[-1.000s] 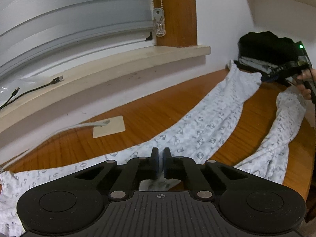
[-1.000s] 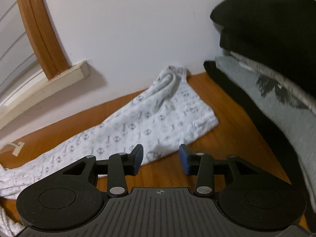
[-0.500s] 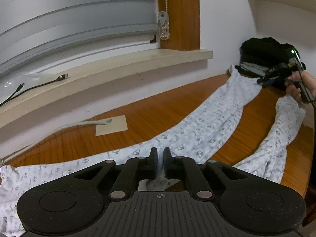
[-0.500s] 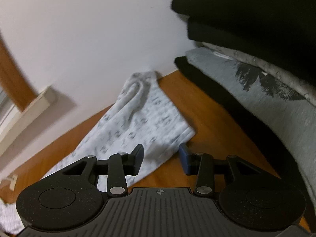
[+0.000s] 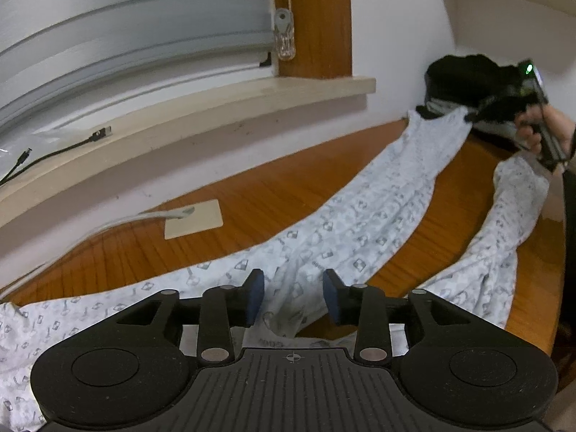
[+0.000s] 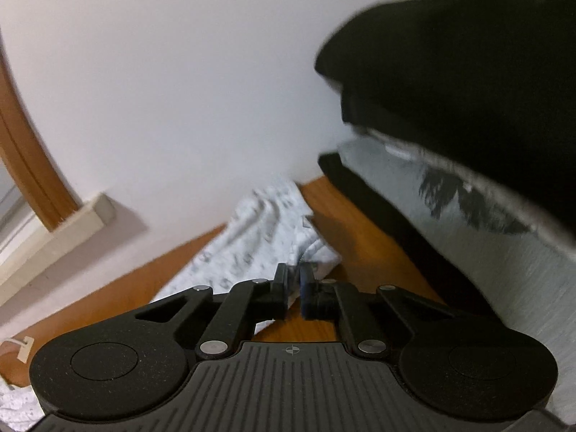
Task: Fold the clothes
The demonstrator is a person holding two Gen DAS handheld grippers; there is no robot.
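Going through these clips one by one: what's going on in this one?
A person with a handheld gripper in each hand is folding patterned white trousers spread over a wooden table. The right gripper has just closed on the hem of the far leg, beside a stack of folded clothes. The left gripper has just been opening near the crotch; the fabric lies between its pads unpinched.

Wooden surface [image 5: 273, 194] has a beige pad [image 5: 194, 219] with a white cable [image 5: 118, 221] on it. Black USB leads [image 5: 54, 151] sit on the windowsill [image 5: 223, 108], blinds [image 5: 126, 25] down, clear cord pull [image 5: 284, 34] dangling.
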